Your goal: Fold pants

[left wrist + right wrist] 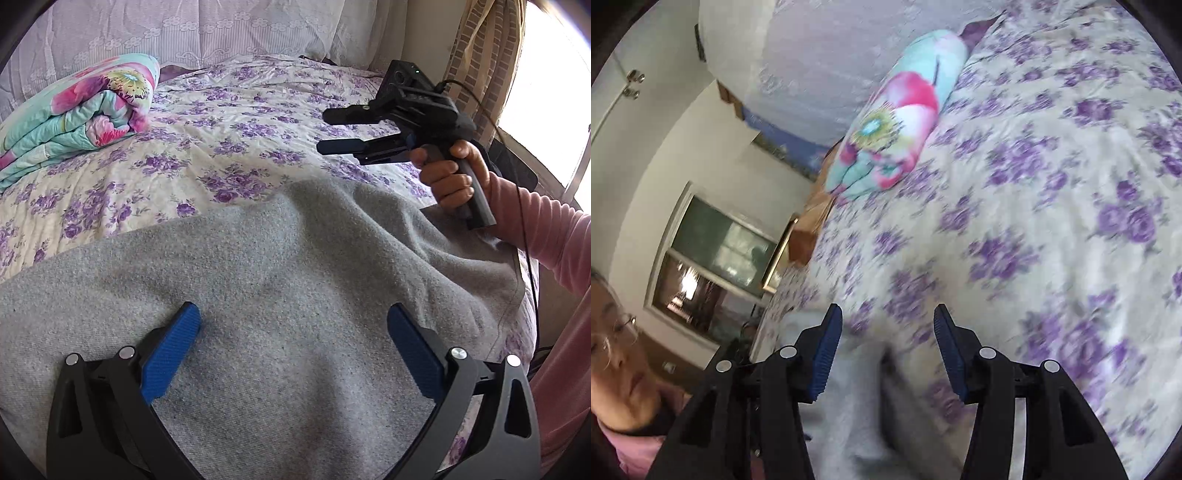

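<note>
The grey pants [280,266] lay spread across the near part of the bed [229,122], reaching its right edge. The left gripper [293,314] hovered spread wide over them, empty. The right gripper [327,129], half parted and holding nothing, hung over bare floral bedspread, well apart from the folded quilt [74,110].

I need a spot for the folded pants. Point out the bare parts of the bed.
Bare floral sheet lies between the folded quilt and the right claw, beyond the gray pants. The near edge is crowded: pants cover it.
</note>
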